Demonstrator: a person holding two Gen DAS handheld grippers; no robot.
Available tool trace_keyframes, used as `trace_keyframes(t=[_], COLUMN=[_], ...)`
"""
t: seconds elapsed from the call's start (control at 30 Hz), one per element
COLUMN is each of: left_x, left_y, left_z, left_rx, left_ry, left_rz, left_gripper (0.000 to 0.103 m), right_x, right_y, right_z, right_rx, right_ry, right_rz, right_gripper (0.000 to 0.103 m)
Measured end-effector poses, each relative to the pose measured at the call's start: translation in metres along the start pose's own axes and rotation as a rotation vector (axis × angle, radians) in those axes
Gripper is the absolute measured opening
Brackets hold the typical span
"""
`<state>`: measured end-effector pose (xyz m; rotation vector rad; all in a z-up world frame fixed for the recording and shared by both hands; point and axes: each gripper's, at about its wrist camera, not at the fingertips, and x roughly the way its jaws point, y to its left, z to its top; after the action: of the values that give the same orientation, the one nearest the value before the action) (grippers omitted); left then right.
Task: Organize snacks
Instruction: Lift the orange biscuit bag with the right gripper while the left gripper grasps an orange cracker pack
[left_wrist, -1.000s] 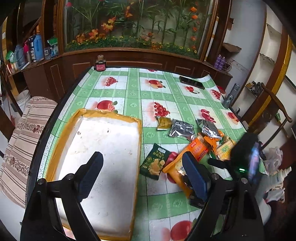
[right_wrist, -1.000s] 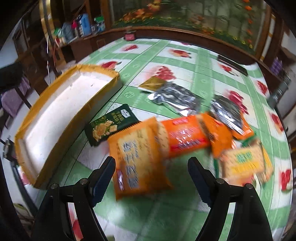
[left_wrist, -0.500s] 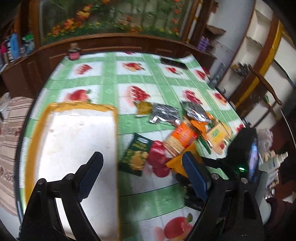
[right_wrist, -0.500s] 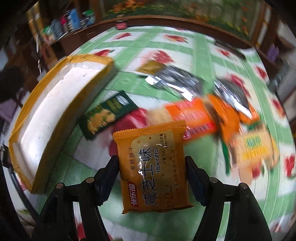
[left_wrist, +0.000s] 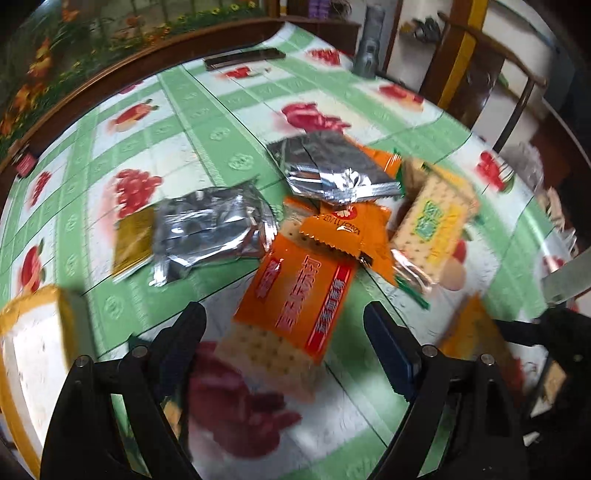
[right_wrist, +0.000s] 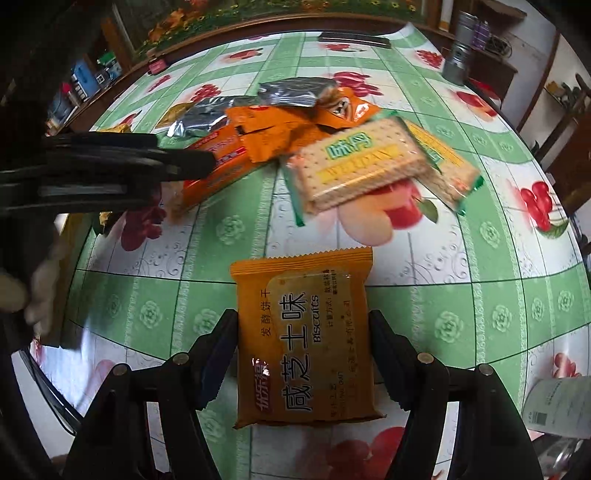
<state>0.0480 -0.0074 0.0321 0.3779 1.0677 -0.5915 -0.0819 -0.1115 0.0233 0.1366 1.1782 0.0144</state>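
The right gripper's (right_wrist: 303, 350) jaws are pinching a flat yellow-orange biscuit packet (right_wrist: 304, 339) by its side edges, above the green fruit-print tablecloth (right_wrist: 461, 280). The left gripper's (left_wrist: 284, 345) jaws are standing spread and empty, with a long orange cracker pack (left_wrist: 295, 295) lying between them. Judging by this, sorting is barely beginning: the white yellow-rimmed tray (left_wrist: 33, 350) is showing no snacks. Silver foil pouches (left_wrist: 207, 229), a small orange sachet (left_wrist: 347, 230) and yellow-green cracker packs (right_wrist: 362, 162) are lying overlapped, crowding any pick.

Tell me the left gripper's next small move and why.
Probably ease the left gripper down and shut on the orange cracker pack: its fingers are open on either side of that pack, while the right gripper already holds the biscuit packet.
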Motion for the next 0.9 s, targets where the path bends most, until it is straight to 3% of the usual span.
trace_keyframes(t=[0.1,0.13,0.17,0.2,0.37,0.53,0.6,0.63,0.7,0.9], left_x=[0.016,0.016,0.015,0.011,-0.002,-0.039,-0.055,-0.064,-0.08,-0.118], left_y=[-0.009,-0.009,-0.008,-0.007,-0.004,0.007,0.015,0.022,0.037,0.092], left_z=[0.0,-0.001,-0.001,0.0,-0.011,-0.034,-0.045,-0.053,-0.066,-0.114], left_rx=[0.031,0.017,0.0,-0.015,-0.081,-0.203,-0.245,-0.279,-0.343,-0.491], left_ry=[0.063,0.057,0.056,0.057,0.064,-0.006,-0.028,-0.036,-0.062,-0.093], left_rz=[0.027,0.009,0.007,0.003,-0.004,-0.044,-0.042,-0.05,-0.056,0.029], left_gripper=[0.086,0.08,0.065,0.058,0.053,0.051,0.036,0.021,0.02,0.02], right_x=[-0.002,-0.001,-0.001,0.001,0.001,-0.004,-0.008,-0.009,-0.012,-0.019], right_y=[-0.006,-0.006,-0.005,-0.004,-0.005,-0.002,0.005,0.008,0.019,0.074], right_z=[-0.002,-0.002,-0.003,0.0,0.0,0.002,0.004,0.006,0.012,0.031], right_rx=[0.014,0.015,0.013,0.01,0.004,0.005,-0.009,-0.016,-0.036,-0.13], right_ry=[-0.001,-0.001,-0.002,-0.003,0.001,0.009,0.004,0.001,-0.005,-0.016], right_rz=[0.012,0.017,0.022,0.025,0.072,0.159,0.191,0.206,0.24,0.343], right_gripper=[0.071,0.071,0.071,0.071,0.071,0.071,0.071,0.071,0.071,0.07])
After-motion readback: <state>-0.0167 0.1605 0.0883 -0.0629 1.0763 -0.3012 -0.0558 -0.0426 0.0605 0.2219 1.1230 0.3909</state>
